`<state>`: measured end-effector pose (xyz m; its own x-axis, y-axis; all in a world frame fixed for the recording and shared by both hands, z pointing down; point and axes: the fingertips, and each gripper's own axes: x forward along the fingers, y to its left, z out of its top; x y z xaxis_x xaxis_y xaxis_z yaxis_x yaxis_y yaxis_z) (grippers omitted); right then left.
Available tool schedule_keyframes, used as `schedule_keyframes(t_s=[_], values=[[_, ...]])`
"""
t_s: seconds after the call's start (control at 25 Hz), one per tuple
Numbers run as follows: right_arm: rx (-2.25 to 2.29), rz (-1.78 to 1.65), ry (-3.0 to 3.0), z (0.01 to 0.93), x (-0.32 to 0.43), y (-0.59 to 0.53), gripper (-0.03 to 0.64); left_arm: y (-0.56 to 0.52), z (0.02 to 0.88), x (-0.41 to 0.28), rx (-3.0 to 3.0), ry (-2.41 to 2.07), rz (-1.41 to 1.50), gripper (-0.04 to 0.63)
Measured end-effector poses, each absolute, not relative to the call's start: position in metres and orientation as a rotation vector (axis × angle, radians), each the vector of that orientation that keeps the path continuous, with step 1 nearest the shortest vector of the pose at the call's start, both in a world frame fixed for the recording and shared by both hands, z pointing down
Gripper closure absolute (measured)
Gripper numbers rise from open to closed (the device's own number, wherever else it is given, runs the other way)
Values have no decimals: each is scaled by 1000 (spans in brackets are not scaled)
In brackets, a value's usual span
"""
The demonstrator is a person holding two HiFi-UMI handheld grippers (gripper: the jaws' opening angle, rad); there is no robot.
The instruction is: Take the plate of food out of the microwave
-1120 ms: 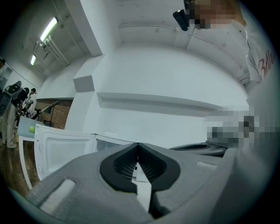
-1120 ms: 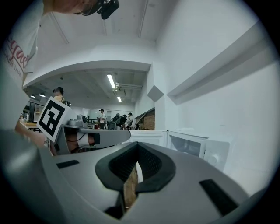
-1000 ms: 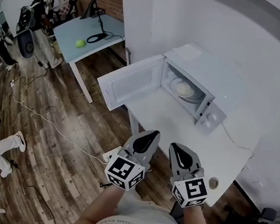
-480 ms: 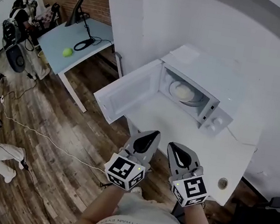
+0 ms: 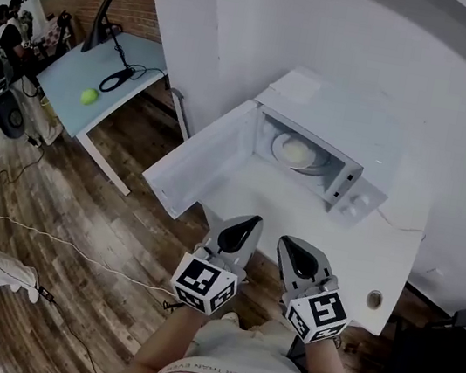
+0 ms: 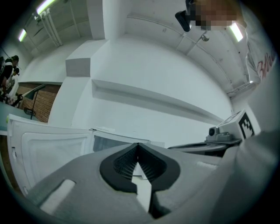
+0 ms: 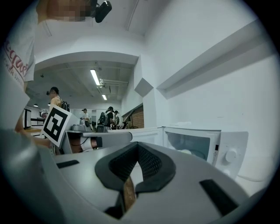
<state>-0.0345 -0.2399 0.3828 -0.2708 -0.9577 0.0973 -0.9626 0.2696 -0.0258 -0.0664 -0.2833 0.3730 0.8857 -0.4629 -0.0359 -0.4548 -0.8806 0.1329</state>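
Note:
A white microwave (image 5: 355, 171) stands on a white table (image 5: 298, 219) with its door (image 5: 198, 158) swung wide open to the left. Inside sits a plate of pale food (image 5: 296, 152), also glimpsed in the right gripper view as the plate (image 7: 186, 152). My left gripper (image 5: 247, 225) and right gripper (image 5: 292, 247) hang side by side at the table's near edge, well short of the microwave. Both are shut with nothing between their jaws. The left gripper (image 6: 138, 148) points at the open door, and the right gripper (image 7: 138, 148) points toward the microwave (image 7: 205, 146).
A light blue desk (image 5: 100, 79) with a green ball (image 5: 89, 96), a cable and a stand sits at the far left. Cables trail over the wooden floor (image 5: 76, 226). People stand at the far left. A white wall rises behind the microwave.
The head view has swung left and nearer, so the microwave and table sit lower and more central. Both grippers keep their place, still shut.

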Motion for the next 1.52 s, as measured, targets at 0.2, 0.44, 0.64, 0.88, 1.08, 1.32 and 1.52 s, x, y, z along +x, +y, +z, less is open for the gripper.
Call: schedule_keyframes(t_s=[0.2, 0.44, 0.64, 0.88, 1.08, 1.32, 1.52], values=[[1883, 157, -2440, 386, -20, -242, 612, -292, 379, -50, 2911, -685, -76, 591], [1921, 163, -2419, 386, 10, -253, 612, -298, 382, -22, 2901, -656, -62, 591], [1892, 185, -2389, 393, 32, -265, 612, -309, 381, 4, 2908, -662, -47, 591], [1836, 177, -2433, 395, 51, -283, 612, -325, 383, 25, 2907, -716, -45, 591], [1816, 189, -2464, 398, 63, -293, 612, -333, 382, 37, 2909, -734, -84, 591], [1785, 229, -2468, 412, 73, -299, 612, -339, 395, 44, 2877, -749, -57, 589], [1775, 252, -2485, 417, 72, -306, 612, -342, 403, 45, 2866, -735, -28, 577]])
